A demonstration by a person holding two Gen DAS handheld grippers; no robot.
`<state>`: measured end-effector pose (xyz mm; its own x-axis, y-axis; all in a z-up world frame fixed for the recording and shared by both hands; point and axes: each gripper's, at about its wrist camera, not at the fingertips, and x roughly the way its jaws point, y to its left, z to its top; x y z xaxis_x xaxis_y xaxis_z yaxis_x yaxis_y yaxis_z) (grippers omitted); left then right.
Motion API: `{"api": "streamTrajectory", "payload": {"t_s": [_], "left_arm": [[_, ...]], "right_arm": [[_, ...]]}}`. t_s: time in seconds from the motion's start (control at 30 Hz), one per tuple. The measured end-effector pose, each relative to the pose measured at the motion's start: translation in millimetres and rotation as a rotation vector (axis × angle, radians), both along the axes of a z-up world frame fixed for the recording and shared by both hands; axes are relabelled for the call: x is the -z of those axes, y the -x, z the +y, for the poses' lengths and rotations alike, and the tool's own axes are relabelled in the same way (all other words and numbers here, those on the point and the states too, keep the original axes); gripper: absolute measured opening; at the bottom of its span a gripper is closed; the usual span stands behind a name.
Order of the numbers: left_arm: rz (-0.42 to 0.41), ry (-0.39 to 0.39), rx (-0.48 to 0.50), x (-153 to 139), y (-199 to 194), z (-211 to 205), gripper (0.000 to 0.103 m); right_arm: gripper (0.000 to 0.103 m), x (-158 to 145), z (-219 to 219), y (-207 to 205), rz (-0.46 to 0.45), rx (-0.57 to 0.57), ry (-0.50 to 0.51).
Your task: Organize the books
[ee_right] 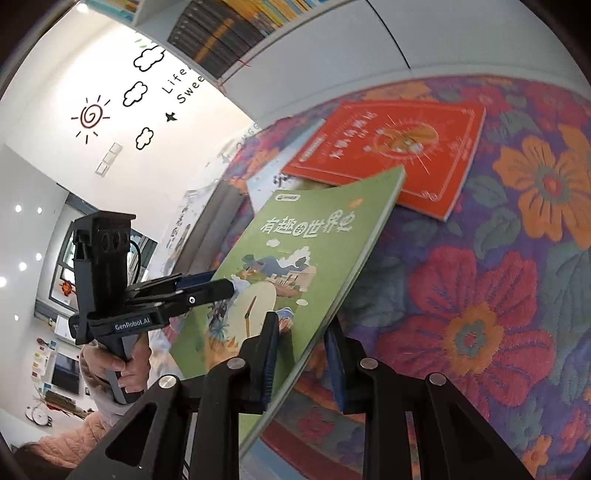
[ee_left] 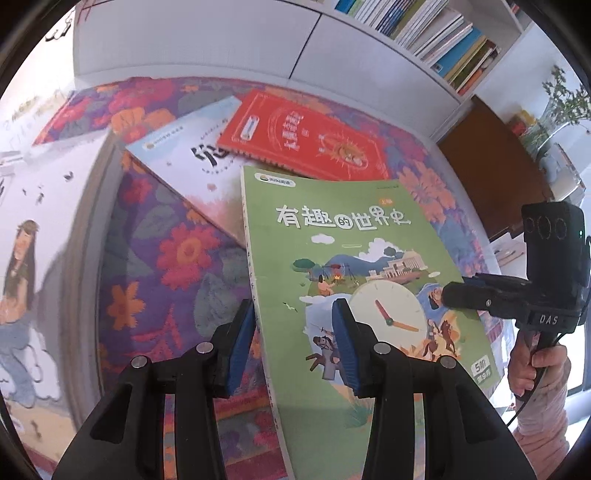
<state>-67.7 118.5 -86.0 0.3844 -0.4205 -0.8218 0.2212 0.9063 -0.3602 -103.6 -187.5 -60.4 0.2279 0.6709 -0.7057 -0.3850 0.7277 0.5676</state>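
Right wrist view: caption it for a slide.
Both grippers grip a tilted green paperback book above a floral carpet, near a red book.

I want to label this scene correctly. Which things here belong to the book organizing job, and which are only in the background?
Part of the job:
- green book, gripped by left gripper and right gripper
- red book
- pale blue book
- bookshelf

Just lying about:
- floral carpet
- plant
- wall stickers

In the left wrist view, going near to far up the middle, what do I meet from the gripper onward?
left gripper → green book clamped at its spine edge → red book → white cabinet doors → shelved books.
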Motion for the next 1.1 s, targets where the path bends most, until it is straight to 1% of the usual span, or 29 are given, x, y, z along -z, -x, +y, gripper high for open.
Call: {"api": "streamTrajectory", "payload": {"t_s": [0.17,0.33,0.63,0.77,0.87,1.1], "left_arm": [[-0.017,0.010,0.008,-11,4,5,0.039],[-0.047,0.013,0.004,-24,8,10,0.039],[-0.108,0.029,-0.002,-59,11,26,0.039],[-0.139,0.037,-0.013,-74,11,42,0.039],[-0.146,0.054,-0.030,-81,10,58,0.039],[-0.178,0.044,-0.081,-98,12,100,0.039]], "right_arm": [[0.024,-15,4,11,-0.051,-0.018,0.009],[0.024,-23,9,17,-0.070,-0.028,0.014],[0.024,-50,23,22,-0.122,-0.029,0.010],[0.024,-62,34,19,-0.140,-0.034,0.001],[0.024,-70,48,16,-0.159,-0.043,0.003],[0.024,-77,87,9,-0.160,-0.078,-0.002]]}}
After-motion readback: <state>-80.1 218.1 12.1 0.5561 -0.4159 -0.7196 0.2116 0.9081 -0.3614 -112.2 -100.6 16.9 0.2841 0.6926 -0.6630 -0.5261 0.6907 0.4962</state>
